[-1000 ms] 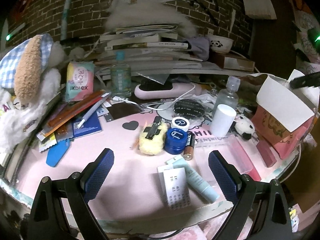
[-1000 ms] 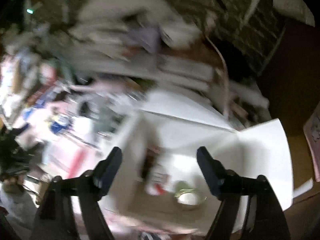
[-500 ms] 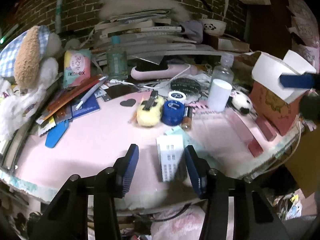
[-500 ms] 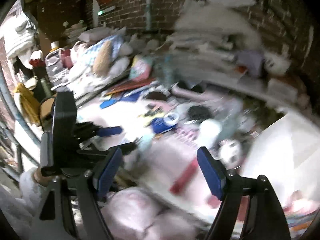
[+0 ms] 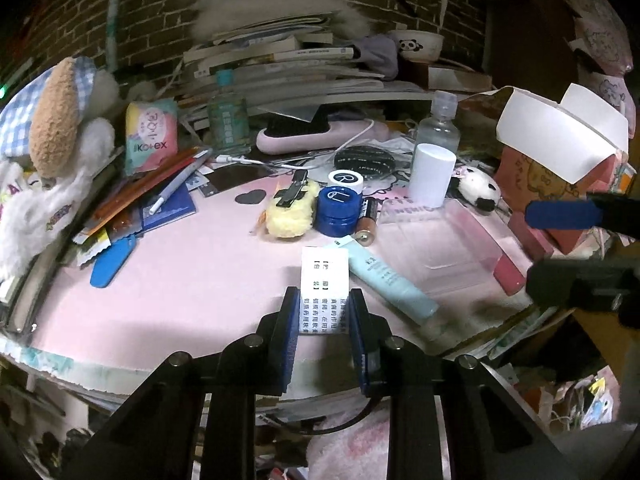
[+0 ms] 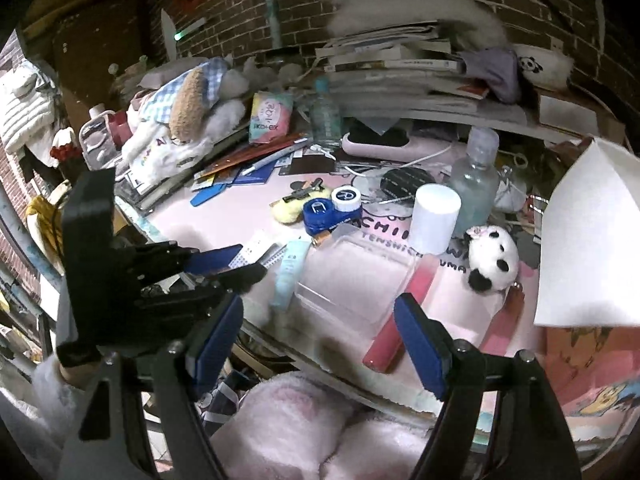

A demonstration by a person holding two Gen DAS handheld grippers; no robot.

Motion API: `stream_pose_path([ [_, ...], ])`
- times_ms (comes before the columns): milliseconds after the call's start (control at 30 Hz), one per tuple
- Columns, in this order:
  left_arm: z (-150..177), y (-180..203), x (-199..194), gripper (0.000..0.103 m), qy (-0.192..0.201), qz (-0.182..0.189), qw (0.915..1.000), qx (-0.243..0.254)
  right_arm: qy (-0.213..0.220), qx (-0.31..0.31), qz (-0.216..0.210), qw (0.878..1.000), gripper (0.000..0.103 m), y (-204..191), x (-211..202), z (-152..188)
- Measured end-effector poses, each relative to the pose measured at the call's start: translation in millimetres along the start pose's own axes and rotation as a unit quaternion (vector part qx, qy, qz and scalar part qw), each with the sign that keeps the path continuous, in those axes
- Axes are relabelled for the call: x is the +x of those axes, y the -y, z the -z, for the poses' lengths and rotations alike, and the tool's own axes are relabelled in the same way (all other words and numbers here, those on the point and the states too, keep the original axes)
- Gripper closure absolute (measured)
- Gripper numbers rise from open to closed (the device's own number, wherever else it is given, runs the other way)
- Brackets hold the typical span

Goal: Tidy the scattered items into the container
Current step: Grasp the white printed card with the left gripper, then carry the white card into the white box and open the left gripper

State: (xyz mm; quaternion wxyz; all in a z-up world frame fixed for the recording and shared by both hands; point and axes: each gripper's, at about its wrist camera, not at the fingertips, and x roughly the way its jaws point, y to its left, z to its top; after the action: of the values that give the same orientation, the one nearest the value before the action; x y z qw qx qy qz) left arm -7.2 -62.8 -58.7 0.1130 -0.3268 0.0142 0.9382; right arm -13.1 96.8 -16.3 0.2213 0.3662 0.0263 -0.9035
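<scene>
1. At the near edge of the pink table (image 5: 168,292), the left gripper (image 5: 325,312) has its two blue pads clamped on the sides of a small white box (image 5: 324,280) with printed text, so that's the item in hand
2. The box sits between the pads with its far end sticking out past the fingertips, and a pale blue tube (image 5: 384,280) lies right against its right side
3. Risk one: the grip looks to be only on the near end, so the box could pivot or slip on the way up
4. Risk two: that tube is touching it, and a sloppy lift might drag it off the edge
5. The right gripper (image 6: 320,340) hovers spread wide with nothing in it, over the near right part of the table
6. The container, I'm guessing the pink carton (image 5: 560,184) with white flaps, stands at the far right edge, well apart from the box
</scene>
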Motion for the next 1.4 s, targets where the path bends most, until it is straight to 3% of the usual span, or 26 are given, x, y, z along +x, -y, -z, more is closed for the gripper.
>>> stream_pose_path([
  [467, -17, -4, 4, 0.085, 0.009, -0.01, 0.9998, -0.017, 0.006, 0.068, 0.048, 0.996, 0.027, 31, 20, 31],
  [800, -59, 7, -16, 0.085, 0.053, -0.014, 0.9985, 0.006, 0.04, 0.083, 0.061, 0.994, 0.027, 40, 11, 30],
  [1133, -127, 64, -25, 0.085, 0.092, 0.049, 0.9925, 0.063, 0.054, 0.093, 0.06, 0.992, 0.027, 47, 6, 32],
  [1400, -170, 135, -27, 0.085, 0.091, 0.136, 0.9777, 0.133, 0.063, 0.096, 0.055, 0.992, 0.027, 49, 3, 36],
])
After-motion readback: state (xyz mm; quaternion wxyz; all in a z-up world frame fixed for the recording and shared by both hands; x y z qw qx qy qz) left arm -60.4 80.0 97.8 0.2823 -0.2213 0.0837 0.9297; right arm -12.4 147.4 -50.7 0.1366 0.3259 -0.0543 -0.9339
